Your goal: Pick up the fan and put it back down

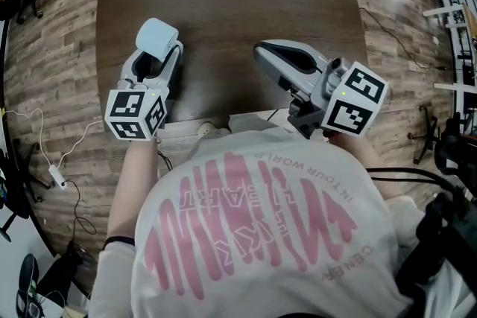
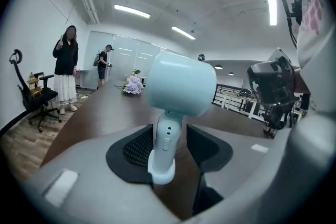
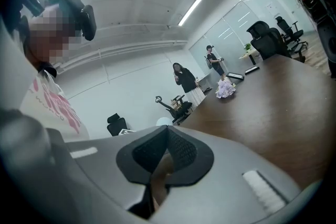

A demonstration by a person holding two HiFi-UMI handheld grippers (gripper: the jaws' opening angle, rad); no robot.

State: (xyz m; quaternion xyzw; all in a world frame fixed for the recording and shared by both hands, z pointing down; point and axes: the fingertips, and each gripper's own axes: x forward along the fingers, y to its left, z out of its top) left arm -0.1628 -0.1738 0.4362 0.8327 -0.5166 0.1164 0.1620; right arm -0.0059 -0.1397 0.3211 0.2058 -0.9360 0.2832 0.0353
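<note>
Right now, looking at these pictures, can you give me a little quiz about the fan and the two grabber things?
1. True or false: the handle of the fan is between the jaws of the left gripper.
2. What colour is the fan? A) pale blue B) red C) yellow
3. Fill in the gap: the jaws of the right gripper are ___, with nothing between them.

Key:
1. True. The jaws stand apart on either side of the handle and the pads are not squeezing it.
2. A.
3. Together.
</note>
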